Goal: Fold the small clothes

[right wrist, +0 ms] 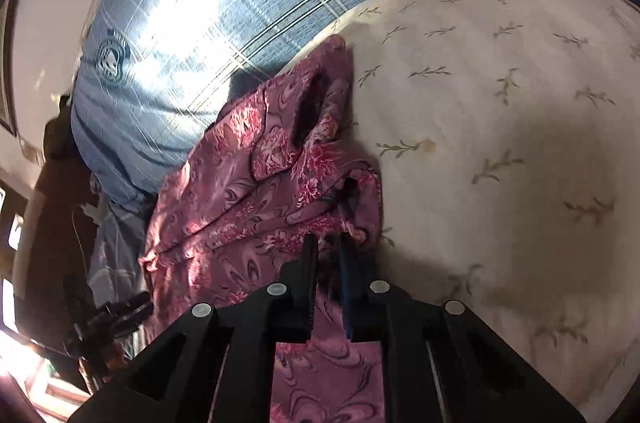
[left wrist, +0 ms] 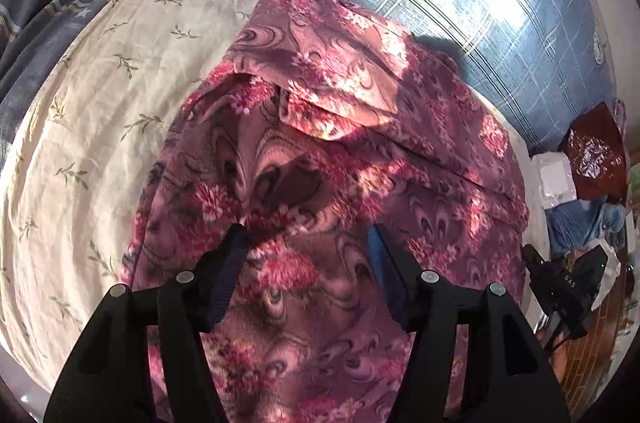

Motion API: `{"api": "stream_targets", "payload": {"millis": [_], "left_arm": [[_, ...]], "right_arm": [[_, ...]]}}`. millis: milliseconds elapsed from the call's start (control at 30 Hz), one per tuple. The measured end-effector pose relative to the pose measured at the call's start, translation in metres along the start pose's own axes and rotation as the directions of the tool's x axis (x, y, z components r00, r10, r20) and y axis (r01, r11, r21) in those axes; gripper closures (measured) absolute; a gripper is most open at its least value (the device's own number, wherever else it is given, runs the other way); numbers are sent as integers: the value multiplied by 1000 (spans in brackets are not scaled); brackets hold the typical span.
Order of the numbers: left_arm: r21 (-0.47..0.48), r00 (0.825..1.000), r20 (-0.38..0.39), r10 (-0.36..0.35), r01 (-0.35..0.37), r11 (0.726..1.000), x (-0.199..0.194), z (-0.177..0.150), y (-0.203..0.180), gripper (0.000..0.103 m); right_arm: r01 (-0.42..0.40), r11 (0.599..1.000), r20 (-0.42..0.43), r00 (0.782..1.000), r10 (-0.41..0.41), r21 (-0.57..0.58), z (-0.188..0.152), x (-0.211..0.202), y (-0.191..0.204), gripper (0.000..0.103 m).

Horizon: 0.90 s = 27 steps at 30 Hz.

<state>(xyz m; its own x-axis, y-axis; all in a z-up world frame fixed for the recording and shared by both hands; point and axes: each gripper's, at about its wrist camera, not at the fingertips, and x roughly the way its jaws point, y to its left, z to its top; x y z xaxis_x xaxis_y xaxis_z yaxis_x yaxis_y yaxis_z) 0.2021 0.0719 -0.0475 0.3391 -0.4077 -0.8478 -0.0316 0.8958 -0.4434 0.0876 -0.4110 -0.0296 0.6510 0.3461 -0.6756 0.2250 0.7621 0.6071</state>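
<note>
Left wrist view: the pink floral fleece garment (left wrist: 320, 151) lies part-folded on the cream leaf-print bedsheet (left wrist: 100, 83); left tool (left wrist: 308, 255) gapes empty above it, right tool (right wrist: 328, 255) nearly closed, grip unclear; smooth the fold flat before regrasping

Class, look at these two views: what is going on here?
A person is folding a pink flowered garment on a cream sheet, with a gripper in each hand. The left gripper hangs open above the cloth, gripping nothing. The right gripper is nearly closed at the garment's edge; whether it pinches the cloth is unclear. A blue checked pillow lies behind.
</note>
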Motion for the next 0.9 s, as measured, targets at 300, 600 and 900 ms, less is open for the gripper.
{"api": "stream_targets", "payload": {"millis": [300, 600, 900], "left_arm": [[42, 998, -32, 55, -53, 998, -64, -52, 56, 41], [-115, 987, -140, -84, 68, 991, -68, -129, 131, 41], [-147, 965, -232, -124, 91, 985, -51, -163, 139, 28]], "right_arm": [[132, 967, -48, 988, -145, -217, -65, -76, 4, 53], [106, 986, -195, 972, -130, -127, -133, -100, -47, 52], [28, 992, -267, 962, -60, -121, -164, -92, -47, 52]]}}
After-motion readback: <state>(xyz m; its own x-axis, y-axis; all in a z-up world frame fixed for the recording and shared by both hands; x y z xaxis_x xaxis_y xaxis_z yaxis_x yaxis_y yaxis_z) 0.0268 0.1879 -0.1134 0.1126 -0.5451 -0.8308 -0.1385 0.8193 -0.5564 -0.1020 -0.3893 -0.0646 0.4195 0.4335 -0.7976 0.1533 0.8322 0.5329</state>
